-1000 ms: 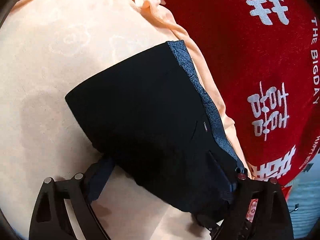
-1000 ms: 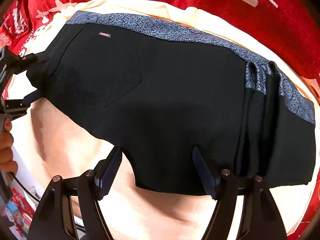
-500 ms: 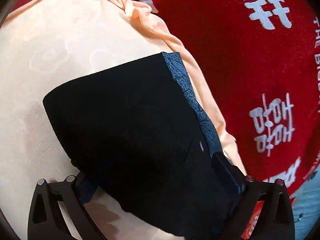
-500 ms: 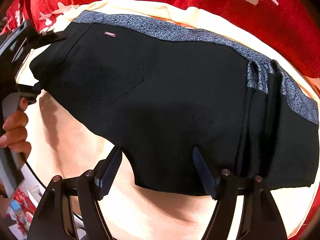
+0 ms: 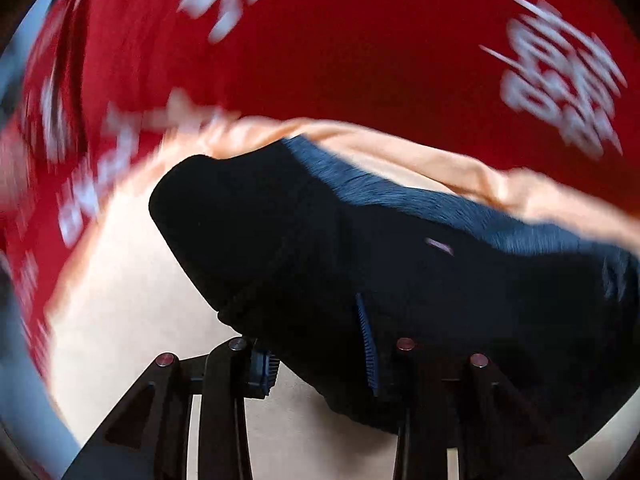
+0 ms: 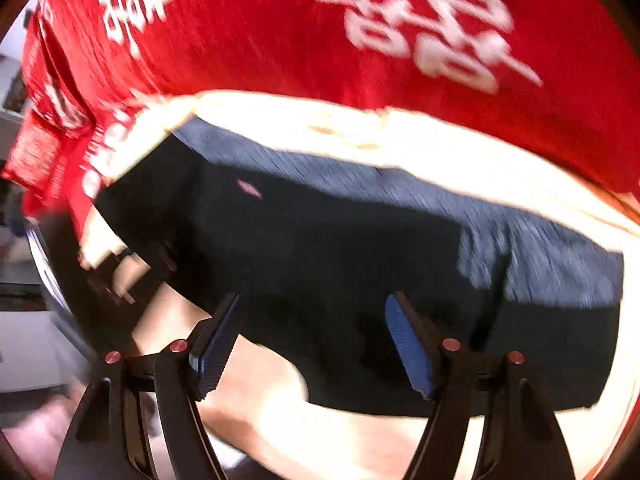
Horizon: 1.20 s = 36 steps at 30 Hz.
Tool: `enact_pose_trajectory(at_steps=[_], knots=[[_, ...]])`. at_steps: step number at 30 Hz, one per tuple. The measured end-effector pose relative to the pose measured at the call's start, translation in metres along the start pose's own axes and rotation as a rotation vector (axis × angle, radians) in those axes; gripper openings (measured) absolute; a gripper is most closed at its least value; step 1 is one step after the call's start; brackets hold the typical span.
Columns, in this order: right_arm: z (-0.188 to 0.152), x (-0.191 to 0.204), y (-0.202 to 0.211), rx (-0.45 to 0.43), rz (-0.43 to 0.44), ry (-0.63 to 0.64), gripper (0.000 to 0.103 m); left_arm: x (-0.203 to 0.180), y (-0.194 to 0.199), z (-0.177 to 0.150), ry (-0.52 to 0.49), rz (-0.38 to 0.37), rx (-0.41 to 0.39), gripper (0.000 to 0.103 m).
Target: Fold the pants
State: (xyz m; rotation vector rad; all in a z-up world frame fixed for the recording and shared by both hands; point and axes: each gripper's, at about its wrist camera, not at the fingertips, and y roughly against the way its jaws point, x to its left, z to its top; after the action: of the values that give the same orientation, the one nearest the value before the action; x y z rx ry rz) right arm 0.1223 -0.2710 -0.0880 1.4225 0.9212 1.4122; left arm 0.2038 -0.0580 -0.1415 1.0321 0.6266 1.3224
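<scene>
Left tool (image 5: 320, 364): your jaws are closing, with the near edge of the pants (image 5: 400, 280) between them; whether the pads already bite is hidden by blur and dark cloth.
Right tool (image 6: 316, 344): your jaws stand apart, straddling the near hem without pinching it.
Pants: folded into a dark block on the peach cloth (image 5: 132, 292), just ahead of both tools, touching or nearly so.
Long axis: it runs side to side across both views, with the grey waistband (image 6: 360, 176) along the far edge.
Nearer hand: your left, I judge; it sits at the block's end, so the coming fold likely starts there.
Beyond: red cloth (image 6: 260, 40) with white characters.
Writing: a small pink label (image 6: 249, 189) on the pants, too blurred to read; the white characters are smeared as well.
</scene>
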Motion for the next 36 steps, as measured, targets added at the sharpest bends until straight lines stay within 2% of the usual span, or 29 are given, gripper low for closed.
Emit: enact_pose_trajectory(at_steps=[4, 8, 11, 14, 18, 20, 22, 23, 24, 29, 36], knots=[[0.056, 0.035, 0.000, 0.081, 0.151, 0.070, 0.081, -0.018, 0.010, -0.010, -0.164, 0.038, -0.071, 0.035], [0.096, 0.091, -0.023, 0.199, 0.222, 0.188, 0.082, -0.021, 0.014, -0.014, -0.204, 0.051, -0.087, 0.035], [0.107, 0.139, -0.049, 0.272, 0.206, 0.277, 0.083, -0.022, 0.015, -0.013, -0.205, 0.051, -0.086, 0.035], [0.114, 0.169, -0.079, 0.359, 0.177, 0.329, 0.083, -0.022, 0.015, -0.013, -0.221, 0.054, -0.097, 0.035], [0.109, 0.183, -0.111, 0.455, 0.155, 0.357, 0.083, -0.026, 0.016, -0.013, -0.236, 0.064, -0.112, 0.035], [0.102, 0.184, -0.124, 0.485, 0.098, 0.375, 0.082, -0.029, 0.017, -0.014, -0.238, 0.066, -0.112, 0.035], [0.098, 0.181, -0.132, 0.503, 0.058, 0.381, 0.043, -0.031, 0.019, -0.014, -0.239, 0.063, -0.109, 0.035], [0.098, 0.176, -0.132, 0.498, 0.055, 0.378, 0.023, -0.031, 0.019, -0.014, -0.238, 0.059, -0.095, 0.035], [0.098, 0.170, -0.127, 0.474, 0.066, 0.357, 0.020, -0.031, 0.023, -0.014, -0.237, 0.047, -0.100, 0.035], [0.094, 0.130, -0.084, 0.352, 0.188, 0.254, 0.018, -0.053, 0.055, -0.008, -0.288, 0.015, -0.162, 0.035], [0.071, 0.064, 0.003, 0.170, 0.326, 0.154, 0.018, -0.095, 0.116, 0.007, -0.313, -0.089, -0.233, 0.035]])
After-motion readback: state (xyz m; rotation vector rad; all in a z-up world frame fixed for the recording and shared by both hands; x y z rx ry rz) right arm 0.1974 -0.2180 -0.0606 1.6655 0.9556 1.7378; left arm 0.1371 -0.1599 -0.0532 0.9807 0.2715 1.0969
